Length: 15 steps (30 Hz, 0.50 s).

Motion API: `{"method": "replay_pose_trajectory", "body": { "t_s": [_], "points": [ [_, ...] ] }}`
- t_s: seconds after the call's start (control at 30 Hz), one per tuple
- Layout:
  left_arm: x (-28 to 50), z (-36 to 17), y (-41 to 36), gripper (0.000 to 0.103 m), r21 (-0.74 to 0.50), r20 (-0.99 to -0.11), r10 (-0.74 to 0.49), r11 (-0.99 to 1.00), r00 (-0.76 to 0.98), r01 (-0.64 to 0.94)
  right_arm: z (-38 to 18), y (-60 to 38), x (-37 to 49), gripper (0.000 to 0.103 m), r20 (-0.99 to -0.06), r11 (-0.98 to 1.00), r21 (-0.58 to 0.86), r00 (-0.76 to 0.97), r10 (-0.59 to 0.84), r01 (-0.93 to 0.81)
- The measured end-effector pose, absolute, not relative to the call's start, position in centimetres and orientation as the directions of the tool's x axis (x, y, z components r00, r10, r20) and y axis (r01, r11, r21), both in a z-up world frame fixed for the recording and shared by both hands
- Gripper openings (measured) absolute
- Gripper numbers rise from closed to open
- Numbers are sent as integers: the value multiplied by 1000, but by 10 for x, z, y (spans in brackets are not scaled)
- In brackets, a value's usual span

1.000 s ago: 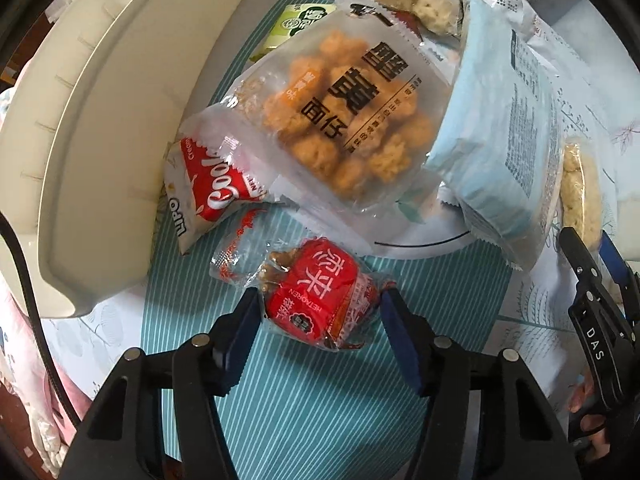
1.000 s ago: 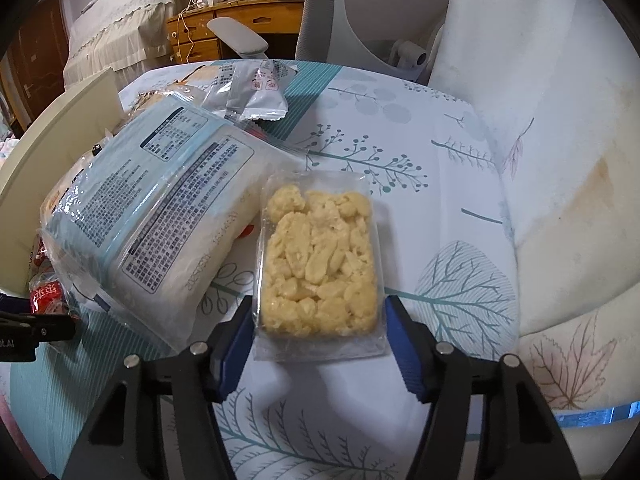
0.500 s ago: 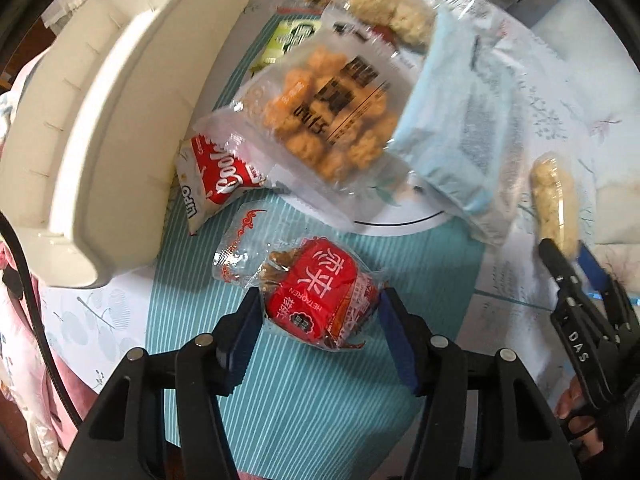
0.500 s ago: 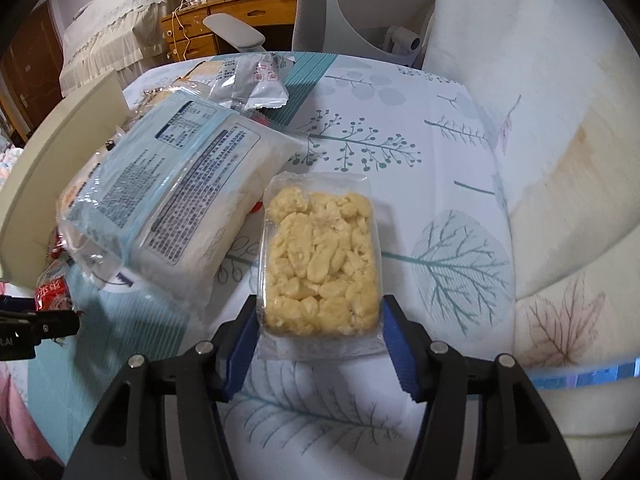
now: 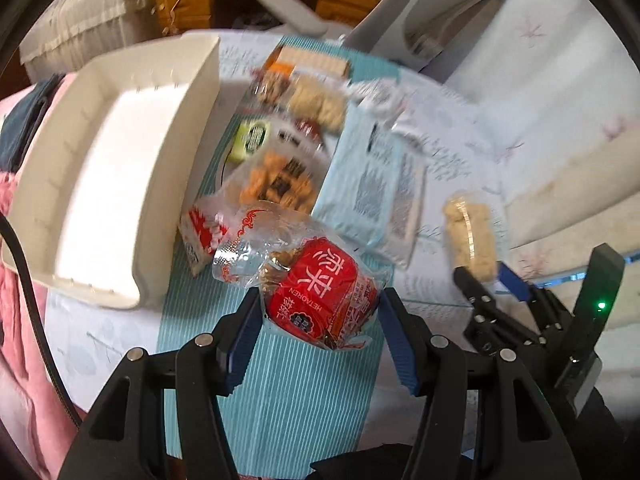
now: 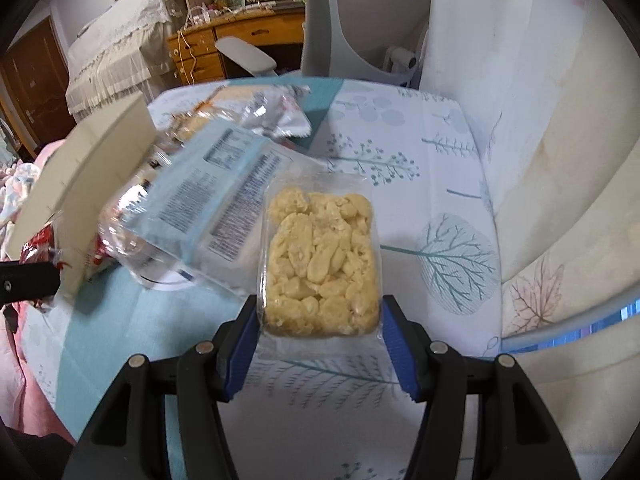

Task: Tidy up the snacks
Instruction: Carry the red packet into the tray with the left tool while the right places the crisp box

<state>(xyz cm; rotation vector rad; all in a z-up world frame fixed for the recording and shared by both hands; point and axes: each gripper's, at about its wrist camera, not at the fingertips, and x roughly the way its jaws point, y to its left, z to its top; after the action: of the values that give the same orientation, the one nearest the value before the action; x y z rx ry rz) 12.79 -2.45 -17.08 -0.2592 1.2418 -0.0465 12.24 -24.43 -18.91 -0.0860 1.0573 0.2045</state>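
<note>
My left gripper [image 5: 320,310] is shut on a red snack packet [image 5: 316,292] with a clear crinkled end, held up above the teal striped cloth [image 5: 280,392]. My right gripper [image 6: 320,314] is shut on a clear packet of pale yellow puffed snack [image 6: 320,256], also lifted off the table. In the left wrist view that yellow packet [image 5: 468,232] and the right gripper [image 5: 490,280] show at the right. A white tray [image 5: 100,184] stands at the left, with nothing seen inside it.
A heap of packets lies beside the tray: a light blue packet [image 5: 364,188], a clear bag of orange puffs [image 5: 276,180], a red-and-white packet [image 5: 200,236], more behind. A grey chair [image 6: 340,20] and a wooden desk [image 6: 240,40] stand past the table's far edge.
Both grippers have risen with their packets still held. The left one rose more and tilted up, so the tray's inside and the room behind now show.
</note>
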Motion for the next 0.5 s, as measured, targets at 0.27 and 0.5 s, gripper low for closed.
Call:
{"method": "replay_pose_trajectory", "body": {
  "t_s": [0.27,0.5],
  "points": [
    [124,-122,-5,57,-266,-871,-248,964,424,16,-155,-216,111,59,-838,986,86,525,148,-142],
    [121,-103,46,57,-265,-847,-264,962,460,64,-129,-174,99,59,-812,987,137,561,159,-81]
  ]
}}
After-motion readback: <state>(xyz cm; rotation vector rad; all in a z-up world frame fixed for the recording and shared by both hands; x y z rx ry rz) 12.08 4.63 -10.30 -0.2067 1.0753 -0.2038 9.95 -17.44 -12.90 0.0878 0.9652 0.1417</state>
